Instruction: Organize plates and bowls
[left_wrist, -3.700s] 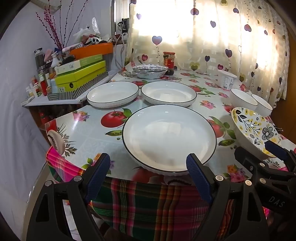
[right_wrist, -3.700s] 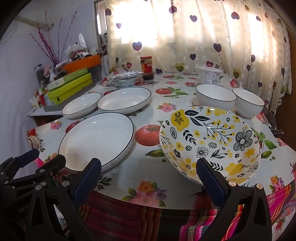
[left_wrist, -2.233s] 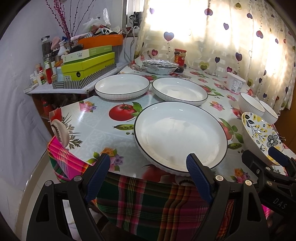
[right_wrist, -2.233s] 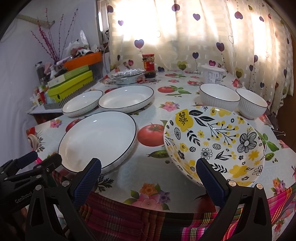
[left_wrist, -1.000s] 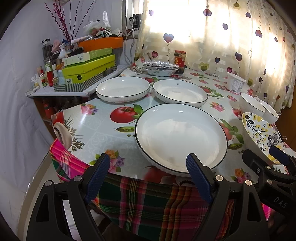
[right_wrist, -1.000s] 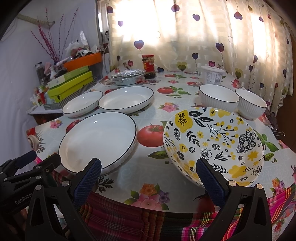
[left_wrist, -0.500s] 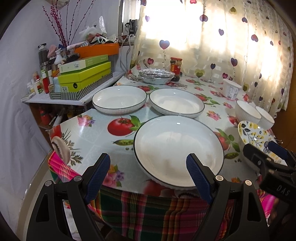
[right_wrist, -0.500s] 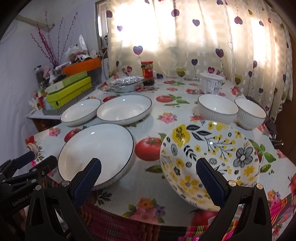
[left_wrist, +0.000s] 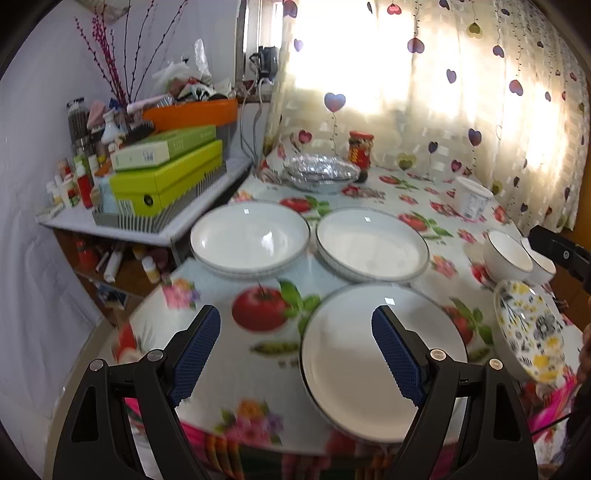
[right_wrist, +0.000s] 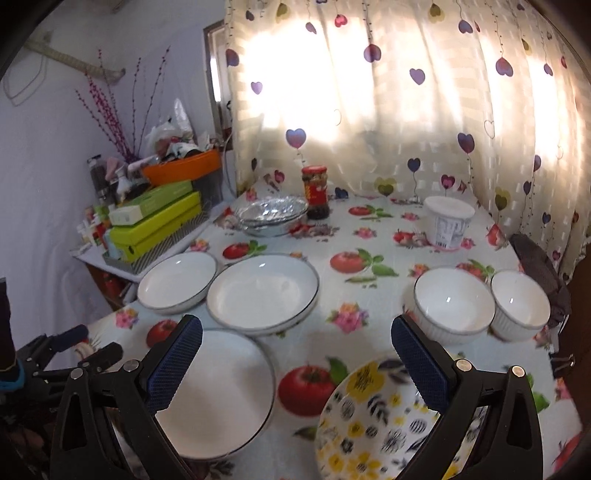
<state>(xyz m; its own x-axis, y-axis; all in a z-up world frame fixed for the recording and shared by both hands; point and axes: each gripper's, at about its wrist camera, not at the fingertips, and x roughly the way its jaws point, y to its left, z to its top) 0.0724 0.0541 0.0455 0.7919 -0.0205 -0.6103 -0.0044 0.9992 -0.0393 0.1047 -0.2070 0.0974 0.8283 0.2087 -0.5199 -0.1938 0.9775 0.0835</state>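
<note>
Three white plates with dark rims lie separately at the left end of the desk (left_wrist: 229, 365): the near plate (left_wrist: 369, 354) at the front edge, the middle plate (left_wrist: 371, 243) just behind it, and the far-left plate (left_wrist: 249, 238) beside that one, toward the shelf. On the right sit the flowered bowl (right_wrist: 380, 424) at the front edge and two white ribbed bowls (right_wrist: 454, 304), side by side and almost touching. Nothing is stacked, so the sorting looks to be only starting. The left claw (left_wrist: 291, 349) hangs above the near plate with its jaws spread wide and nothing between them; the right claw (right_wrist: 295, 363) is likewise released and empty above the desk between the near plate and the flowered bowl. A sensible next move would be to come down on a plate's rim, pinch it and carry it onto another; the glazed rim is shallow and probably slippery. Farther back a foil-covered dish (right_wrist: 273, 214), a red-lidded jar (right_wrist: 316, 192) and a white tub (right_wrist: 447, 221) stand well clear. The near plate and flowered bowl sit close to the edge, where a nudge could tip them off.
</note>
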